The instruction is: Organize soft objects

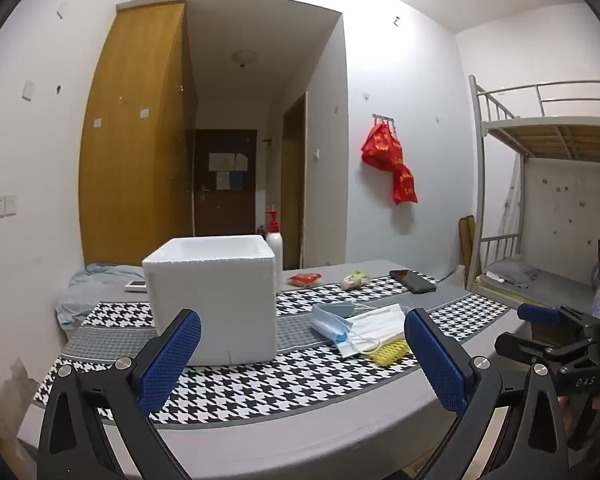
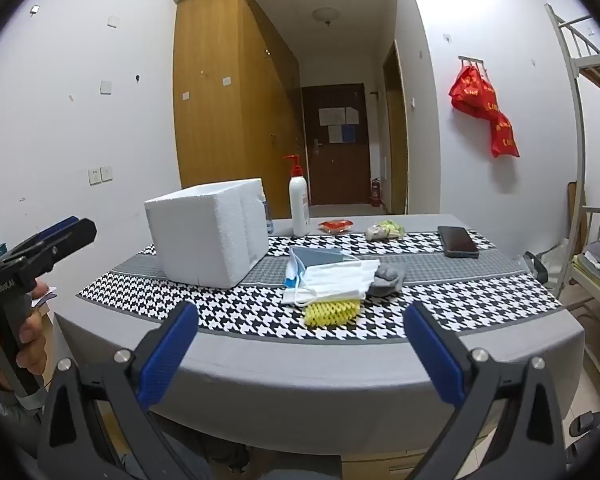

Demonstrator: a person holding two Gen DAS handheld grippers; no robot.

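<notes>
Both the left gripper (image 1: pixel 302 354) and right gripper (image 2: pixel 300 350) hang spread and empty short of the face masks (image 2: pixel 332 278), heaped beside the foam box (image 2: pixel 208 232) apparently meant to receive them.

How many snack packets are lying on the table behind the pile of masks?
2: a red packet near the white pump bottle, and a pale green-and-beige packet between it and the phone. The foam box may hide others.
</notes>
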